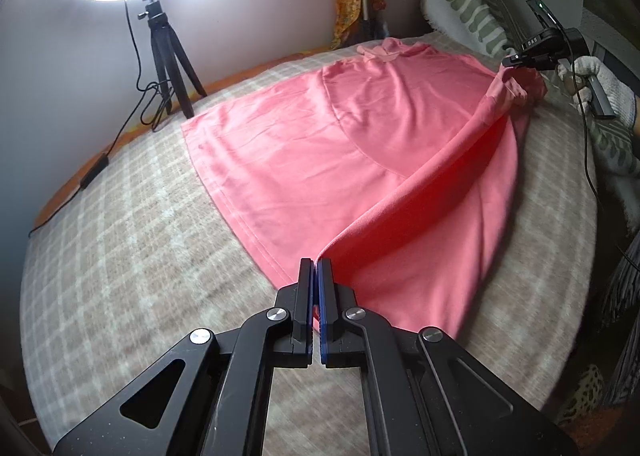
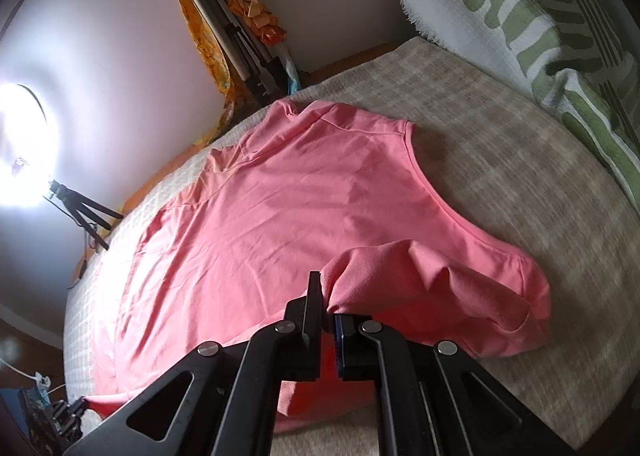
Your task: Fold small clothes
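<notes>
A pink T-shirt (image 1: pixel 328 152) lies spread on a checked bed cover (image 1: pixel 120 240). My left gripper (image 1: pixel 316 268) is shut on the shirt's hem corner at the near edge and lifts a ridge of cloth that runs to the far right. My right gripper (image 1: pixel 510 62) shows there, pinching the other end near the sleeve. In the right wrist view the shirt (image 2: pixel 280 208) fills the middle, and my right gripper (image 2: pixel 326 296) is shut on a bunched sleeve or shoulder part. The left gripper (image 2: pixel 78 406) shows at the bottom left, holding a pink corner.
A ring light on a black tripod (image 1: pixel 168 52) stands at the far left of the bed with cables trailing. A green and white patterned pillow (image 2: pixel 540 24) lies along the right side. A folded tripod with orange cloth (image 2: pixel 224 28) leans on the wall.
</notes>
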Demonstrator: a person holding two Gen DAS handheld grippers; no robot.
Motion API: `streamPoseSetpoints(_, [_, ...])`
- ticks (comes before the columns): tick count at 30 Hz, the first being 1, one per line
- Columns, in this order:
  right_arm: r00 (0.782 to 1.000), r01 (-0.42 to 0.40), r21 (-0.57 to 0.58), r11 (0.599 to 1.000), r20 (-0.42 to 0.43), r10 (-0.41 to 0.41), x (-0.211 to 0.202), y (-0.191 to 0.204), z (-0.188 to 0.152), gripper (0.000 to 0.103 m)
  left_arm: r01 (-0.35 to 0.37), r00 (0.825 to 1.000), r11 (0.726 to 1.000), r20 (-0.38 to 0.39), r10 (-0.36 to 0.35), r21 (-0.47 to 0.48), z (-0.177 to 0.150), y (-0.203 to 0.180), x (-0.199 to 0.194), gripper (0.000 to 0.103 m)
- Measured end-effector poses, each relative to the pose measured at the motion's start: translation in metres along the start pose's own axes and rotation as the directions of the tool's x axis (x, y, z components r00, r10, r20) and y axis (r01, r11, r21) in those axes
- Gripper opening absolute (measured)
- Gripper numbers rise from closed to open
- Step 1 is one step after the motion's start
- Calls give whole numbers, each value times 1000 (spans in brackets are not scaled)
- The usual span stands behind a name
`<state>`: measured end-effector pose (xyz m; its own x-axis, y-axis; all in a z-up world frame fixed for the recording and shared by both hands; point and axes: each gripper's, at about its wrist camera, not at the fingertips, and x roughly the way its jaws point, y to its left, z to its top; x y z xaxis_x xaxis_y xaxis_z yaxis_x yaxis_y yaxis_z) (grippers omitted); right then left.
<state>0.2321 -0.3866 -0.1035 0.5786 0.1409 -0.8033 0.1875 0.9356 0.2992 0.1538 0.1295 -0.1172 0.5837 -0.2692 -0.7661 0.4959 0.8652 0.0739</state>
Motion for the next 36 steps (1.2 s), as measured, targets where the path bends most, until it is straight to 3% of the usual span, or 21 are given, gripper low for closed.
streamPoseSetpoints(7, [998,48,-17,999,-39,-48,26,-1,-1,2,-3,999,999,-47,1,-38,1,14,23,1])
streamPoseSetpoints(11, [997,35,-24,999,-62,-36,35,-3,0,3,-25,998,1000,-59,24,-16,0,8,26,1])
streamPoseSetpoints(13, [997,20,-29,999,-69,-22,33,-3,1,11,-39,997,999,-70,37,-32,2,10,27,4])
streamPoseSetpoints(14, [998,12,-28,1000,-61,-13,29,-3,2,21,-48,996,998,-77,44,-50,3,13,28,4])
streamPoseSetpoints(15, [999,-2,-26,1000,-50,1,25,-4,3,41,-57,996,996,-79,52,-63,3,15,27,9])
streamPoseSetpoints(16, [999,-14,-24,1000,-30,14,17,-4,4,44,-71,995,995,-78,65,-75,4,17,26,16])
streamPoseSetpoints(18, [999,-34,-29,999,9,34,-1,-7,4,44,-97,994,990,-63,91,-101,6,22,19,27])
streamPoseSetpoints(24, [992,-125,15,992,-6,126,-31,-10,-15,44,-147,989,983,4,148,-110,9,20,-9,29])
streamPoseSetpoints(30, [978,-163,43,986,-123,167,-6,2,-39,44,-122,990,987,63,128,-101,15,1,-29,29])
streamPoseSetpoints(36, [971,-156,55,986,-176,163,28,14,-33,44,-107,988,987,102,119,-119,19,-6,-42,29])
